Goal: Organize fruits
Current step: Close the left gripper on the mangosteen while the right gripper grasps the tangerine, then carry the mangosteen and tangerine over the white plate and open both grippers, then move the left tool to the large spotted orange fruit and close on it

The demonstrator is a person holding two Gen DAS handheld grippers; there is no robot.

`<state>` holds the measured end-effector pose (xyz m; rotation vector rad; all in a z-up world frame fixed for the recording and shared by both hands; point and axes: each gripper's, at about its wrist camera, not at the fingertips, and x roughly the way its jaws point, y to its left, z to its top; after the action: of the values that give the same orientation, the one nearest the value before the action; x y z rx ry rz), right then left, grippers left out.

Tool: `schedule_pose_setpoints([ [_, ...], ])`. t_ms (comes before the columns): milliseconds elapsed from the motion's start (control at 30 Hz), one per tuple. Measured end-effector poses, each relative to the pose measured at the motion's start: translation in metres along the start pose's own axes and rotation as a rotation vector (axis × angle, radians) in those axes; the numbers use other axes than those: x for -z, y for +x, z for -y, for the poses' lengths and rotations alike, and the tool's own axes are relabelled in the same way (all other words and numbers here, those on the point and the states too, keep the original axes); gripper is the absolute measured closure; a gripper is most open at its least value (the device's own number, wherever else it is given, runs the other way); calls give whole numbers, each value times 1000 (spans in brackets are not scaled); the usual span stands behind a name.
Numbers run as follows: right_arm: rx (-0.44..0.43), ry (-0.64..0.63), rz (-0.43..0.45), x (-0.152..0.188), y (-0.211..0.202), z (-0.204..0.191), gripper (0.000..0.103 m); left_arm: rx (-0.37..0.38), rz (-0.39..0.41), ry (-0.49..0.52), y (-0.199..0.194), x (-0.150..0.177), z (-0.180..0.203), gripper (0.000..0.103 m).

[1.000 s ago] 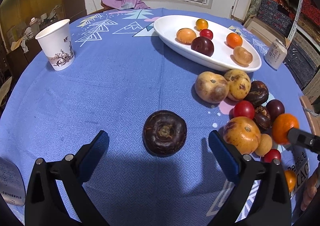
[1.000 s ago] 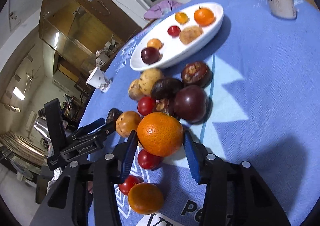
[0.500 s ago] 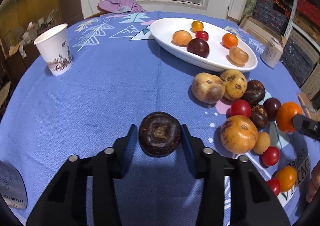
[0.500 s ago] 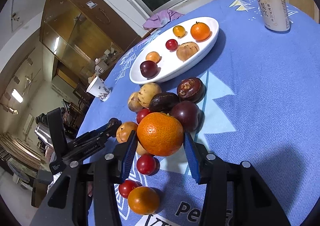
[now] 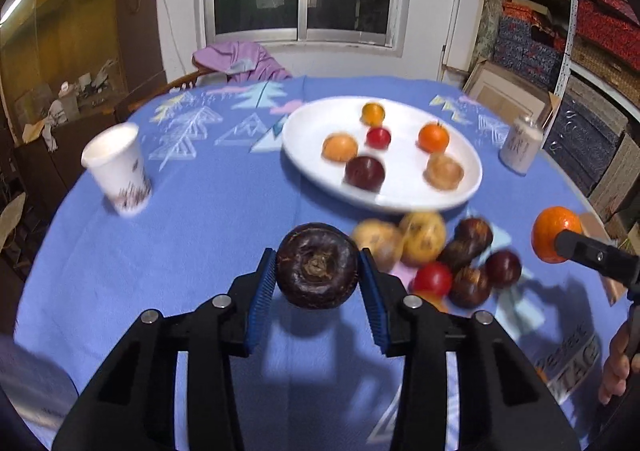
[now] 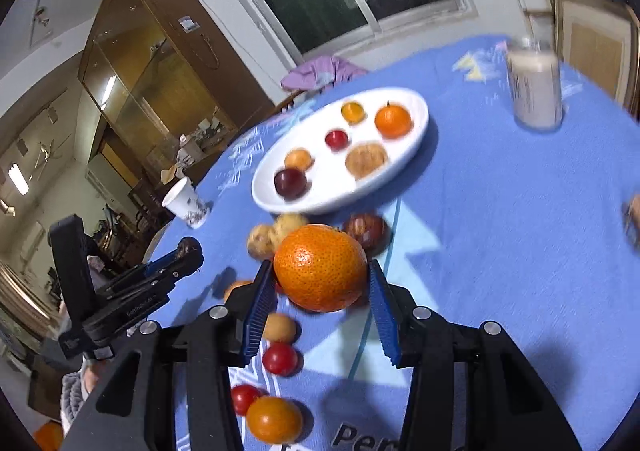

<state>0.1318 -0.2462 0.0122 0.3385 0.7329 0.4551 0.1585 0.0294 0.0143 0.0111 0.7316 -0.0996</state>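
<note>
My left gripper (image 5: 318, 277) is shut on a dark purple mangosteen (image 5: 317, 265) and holds it above the blue tablecloth. My right gripper (image 6: 322, 285) is shut on a large orange (image 6: 320, 268), lifted above the loose fruit pile (image 6: 280, 235); that orange also shows at the right of the left wrist view (image 5: 554, 229). A white oval plate (image 5: 404, 195) behind the pile holds several small fruits, among them a dark plum (image 5: 365, 173) and a small orange (image 5: 433, 137). The left gripper shows at the left of the right wrist view (image 6: 188, 251).
A paper cup (image 5: 118, 169) stands at the left. A drink can (image 5: 520, 145) stands right of the plate, and also shows in the right wrist view (image 6: 534, 91). Small red and orange fruits (image 6: 276, 417) lie near the front edge. A chair with purple cloth (image 5: 240, 61) is behind the table.
My left gripper closed on the mangosteen and lifted it off the cloth. My right gripper rose higher with the orange. Both views tilted up toward the window.
</note>
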Motion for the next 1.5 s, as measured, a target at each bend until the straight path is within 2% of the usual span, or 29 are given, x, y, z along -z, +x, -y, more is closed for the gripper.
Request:
schedule_pose_setpoints([
  [133,40,-26,34,-45,7,-8,56,20,38,4,14,-55,20,62],
  [300,66,-29,-13,-77,56,-10,56,32,25,-27,56,-89,31,62],
  [500,66,-63,-107,-81,116,-14,56,43,-51,-110,108,-95,7,62],
  [600,86,-109,-133,-75,130,-20,55,45,-86,-115,130,-90,-1,62],
  [633,81,-115,-140,-75,133,-20,54,56,-92,-115,135,-88,-2,59],
  [667,71,-113,-139,-75,133,-20,45,68,-91,-118,138,-86,-4,51],
  [733,51,-88,-115,-77,125,-16,37,74,-81,-116,139,-86,-2,43],
  [867,46,-49,-48,-83,100,-11,32,39,-40,-87,123,-88,5,21],
  [933,31,-21,-18,-86,83,-9,26,26,-13,-83,109,-89,5,19],
  [1000,22,2,14,-85,63,-6,23,20,5,-91,93,-87,2,9],
  [1133,6,43,72,-72,28,0,13,9,37,-115,58,-67,-7,6],
  [1267,30,67,105,-42,1,12,9,13,17,-107,32,-34,-9,6],
  [1333,49,90,94,-28,-7,21,8,35,4,-106,20,-15,-7,5],
  [1500,38,175,116,-13,-22,40,7,59,-9,-16,-8,34,18,4],
])
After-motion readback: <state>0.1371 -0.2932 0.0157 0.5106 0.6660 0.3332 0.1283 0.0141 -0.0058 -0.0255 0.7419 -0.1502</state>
